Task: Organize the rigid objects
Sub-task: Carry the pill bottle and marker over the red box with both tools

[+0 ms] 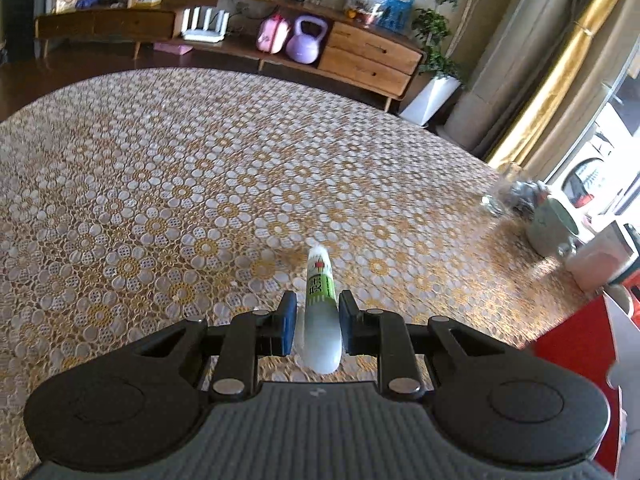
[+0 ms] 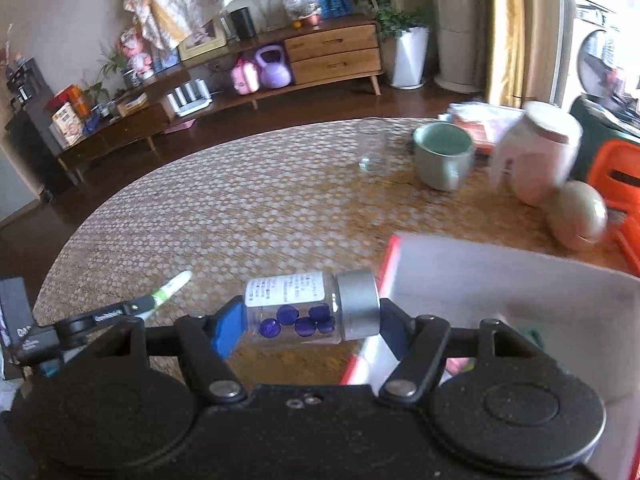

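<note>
My left gripper (image 1: 318, 326) is shut on a slim white tube with a green label (image 1: 320, 308), held above the lace-covered round table (image 1: 160, 168); the tube points away from me. The same tube (image 2: 170, 287) and left gripper show at the left of the right wrist view. My right gripper (image 2: 308, 312) is shut on a clear glass bottle with a silver cap and blue beads inside (image 2: 308, 308), held sideways just left of a red-and-white open box (image 2: 500, 288).
A green mug (image 2: 442, 156), an empty glass (image 2: 373, 150), a white-pink jar (image 2: 536, 152) and a pale round object (image 2: 580, 216) stand at the table's right. The mug (image 1: 554, 222) shows in the left view too. A wooden sideboard (image 1: 360, 52) stands behind.
</note>
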Available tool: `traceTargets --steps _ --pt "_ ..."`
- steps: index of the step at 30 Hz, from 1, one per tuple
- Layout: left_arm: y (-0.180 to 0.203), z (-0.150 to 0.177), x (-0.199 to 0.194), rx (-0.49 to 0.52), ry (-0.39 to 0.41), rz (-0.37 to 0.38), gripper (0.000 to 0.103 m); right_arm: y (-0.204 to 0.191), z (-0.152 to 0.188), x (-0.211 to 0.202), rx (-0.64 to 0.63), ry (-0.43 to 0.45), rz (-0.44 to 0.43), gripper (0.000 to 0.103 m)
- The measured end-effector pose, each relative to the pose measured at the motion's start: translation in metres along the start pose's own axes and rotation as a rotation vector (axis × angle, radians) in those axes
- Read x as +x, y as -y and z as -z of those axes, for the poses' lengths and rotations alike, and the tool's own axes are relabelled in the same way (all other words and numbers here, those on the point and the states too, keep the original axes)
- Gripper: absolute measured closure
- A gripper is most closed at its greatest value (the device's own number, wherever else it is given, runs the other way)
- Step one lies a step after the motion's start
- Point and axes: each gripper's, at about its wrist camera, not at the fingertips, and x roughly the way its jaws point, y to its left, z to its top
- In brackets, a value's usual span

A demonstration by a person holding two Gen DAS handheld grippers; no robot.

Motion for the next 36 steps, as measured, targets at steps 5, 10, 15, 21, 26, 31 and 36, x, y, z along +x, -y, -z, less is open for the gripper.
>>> traceTargets --steps 5,10,15,21,26,31,36 --pt "0.005 0.01 -0.011 -0.005 -0.034 0.015 0.081 0.021 0.017 -0.024 0.021 0.009 0.04 0.034" --pt "0.019 0.015 -0.029 0.022 -0.032 0.037 0.087 0.048 0.034 -0.038 0.052 0.016 0.087 0.034" --pt "0.034 0.02 -0.045 0.08 -0.015 0.06 0.087 0.079 0.053 -0.043 0.099 0.008 0.141 0.033" --pt "0.043 0.023 -0.058 0.067 -0.032 0.098 0.087 0.107 0.071 -0.056 0.14 0.024 0.171 0.034" --pt "0.073 0.021 -0.08 0.108 -0.019 0.188 0.087 0.123 0.077 -0.06 0.149 0.018 0.188 0.033" --pt "0.116 0.02 -0.104 0.186 0.006 0.284 0.087 0.134 0.083 -0.06 0.154 0.01 0.19 0.033" --pt "0.163 0.025 -0.108 0.264 0.002 0.346 0.087 0.141 0.088 -0.062 0.147 0.003 0.195 0.033"
